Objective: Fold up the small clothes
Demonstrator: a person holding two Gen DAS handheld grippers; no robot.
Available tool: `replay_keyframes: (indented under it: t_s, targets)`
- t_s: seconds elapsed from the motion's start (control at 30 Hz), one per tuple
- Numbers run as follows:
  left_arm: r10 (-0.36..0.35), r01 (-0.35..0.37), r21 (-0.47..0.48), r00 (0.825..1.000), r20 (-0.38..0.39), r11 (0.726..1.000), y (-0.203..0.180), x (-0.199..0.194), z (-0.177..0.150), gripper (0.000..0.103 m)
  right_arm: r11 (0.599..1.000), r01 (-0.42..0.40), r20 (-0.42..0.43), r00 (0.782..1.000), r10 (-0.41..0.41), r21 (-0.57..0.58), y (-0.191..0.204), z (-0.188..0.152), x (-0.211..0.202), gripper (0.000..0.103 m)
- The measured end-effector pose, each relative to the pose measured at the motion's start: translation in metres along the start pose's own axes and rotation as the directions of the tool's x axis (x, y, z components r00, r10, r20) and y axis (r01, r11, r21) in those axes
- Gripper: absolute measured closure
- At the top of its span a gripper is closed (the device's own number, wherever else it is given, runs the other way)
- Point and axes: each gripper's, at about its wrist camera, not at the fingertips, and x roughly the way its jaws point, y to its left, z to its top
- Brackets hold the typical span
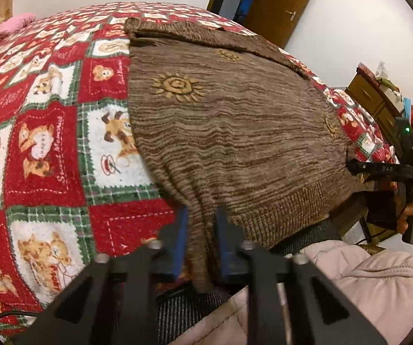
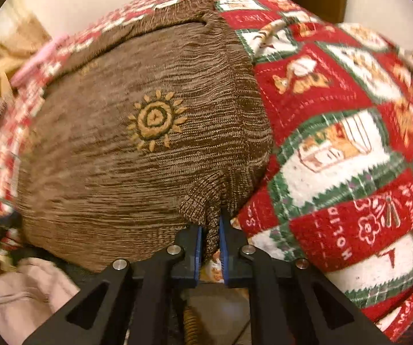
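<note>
Brown sweater spread on a patchwork quilt

The fleecy quilt point(image 1: 48, 149) carries the knit sweater point(image 1: 235, 132), sun motifs up; left gripper point(image 1: 200, 241) and right gripper point(image 2: 210, 244) each pinch a near ribbed hem corner; its far sleeves are hard to make out.

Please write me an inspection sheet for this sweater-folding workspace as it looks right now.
Surface: bed under a red patchwork blanket.
Job's things: brown sweater spread flat, hem at the near edge.
Clutter: pink cloth at the far corner.
Grippers: left gripper and right gripper each pinch the hem.
Cables: thin dark cable beside the left gripper.
Surroundings: wooden door, crowded cabinet, white wall.
</note>
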Motion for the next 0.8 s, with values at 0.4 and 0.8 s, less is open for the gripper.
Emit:
replay_keyframes:
  t_s: [0.4,0.8]
  targets:
    - [-0.132,0.145,-0.104,0.983,0.125,0.984,0.01,-0.032,0.079,0.098,0.944,-0.326,0.187,0.932,0.311,0.055,0.003,0.082,-0.062,0.095]
    - [0.026,-0.044,0.102,0.985,0.172,0.994,0.029,-0.026,0.162,0.083,0.933,-0.28,0.198,0.951,0.238,0.226,-0.004,0.203,0.054,0.095]
